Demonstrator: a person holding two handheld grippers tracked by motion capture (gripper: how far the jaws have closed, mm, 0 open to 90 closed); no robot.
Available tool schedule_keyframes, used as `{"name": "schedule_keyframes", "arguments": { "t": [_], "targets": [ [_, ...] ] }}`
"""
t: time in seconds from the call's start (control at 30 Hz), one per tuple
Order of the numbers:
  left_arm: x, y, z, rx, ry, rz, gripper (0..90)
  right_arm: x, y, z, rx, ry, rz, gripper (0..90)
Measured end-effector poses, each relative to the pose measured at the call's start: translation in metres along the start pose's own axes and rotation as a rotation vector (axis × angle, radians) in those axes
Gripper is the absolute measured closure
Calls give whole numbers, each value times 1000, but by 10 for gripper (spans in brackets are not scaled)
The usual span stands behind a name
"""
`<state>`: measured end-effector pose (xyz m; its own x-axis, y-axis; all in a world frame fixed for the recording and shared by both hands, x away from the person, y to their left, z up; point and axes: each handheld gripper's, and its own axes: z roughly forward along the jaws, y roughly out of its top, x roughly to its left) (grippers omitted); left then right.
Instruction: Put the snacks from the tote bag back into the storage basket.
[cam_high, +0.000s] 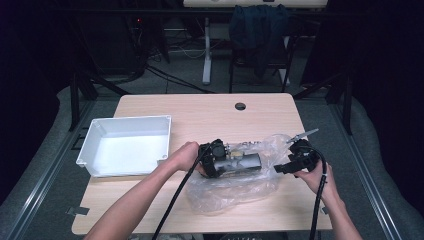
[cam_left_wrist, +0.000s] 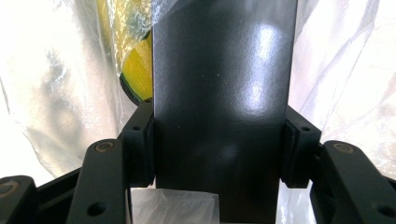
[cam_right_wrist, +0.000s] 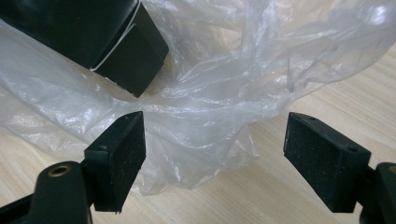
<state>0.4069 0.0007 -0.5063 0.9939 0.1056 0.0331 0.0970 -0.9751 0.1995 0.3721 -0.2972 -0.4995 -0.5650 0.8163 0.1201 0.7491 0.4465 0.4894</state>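
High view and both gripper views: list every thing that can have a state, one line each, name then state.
Black box: lying on the clear plastic bag, clamped between the left pads.
Left hand-held gripper: shut on the black box.
Right hand-held gripper: open, nothing between its pads, at the bag's edge.
Clear plastic bag: crumpled, spread flat on the table.
White tray: upright, empty.
Table: bears the tray and the bag.

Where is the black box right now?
The black box lies in the high view at the table's near middle, on the clear plastic bag, clamped by the left gripper, right of the white tray.
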Motion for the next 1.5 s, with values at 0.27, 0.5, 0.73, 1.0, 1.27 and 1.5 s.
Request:
{"name": "schedule_keyframes", "arguments": {
  "t": [0.27,0.5,0.73,1.0,1.27,1.5],
  "targets": [
    [3,0,-17,-57,-8,-10,432,2,0,1,-1,7,-4,200],
    [8,-4,-24,-94,-37,-21,432,6,2,7,13,13,-13,200],
    [9,-4,-30,-112,-36,-28,431,12,4,12,11,28,-28,205],
    [15,-4,-45,-163,-51,-53,431,16,6,22,57,25,-33,223],
    [18,-4,-56,-196,-62,-56,431,17,7,26,55,30,-29,234],
    [21,-4,-56,-195,-74,-71,432,27,11,4,-46,39,-78,229]
  ]
}}
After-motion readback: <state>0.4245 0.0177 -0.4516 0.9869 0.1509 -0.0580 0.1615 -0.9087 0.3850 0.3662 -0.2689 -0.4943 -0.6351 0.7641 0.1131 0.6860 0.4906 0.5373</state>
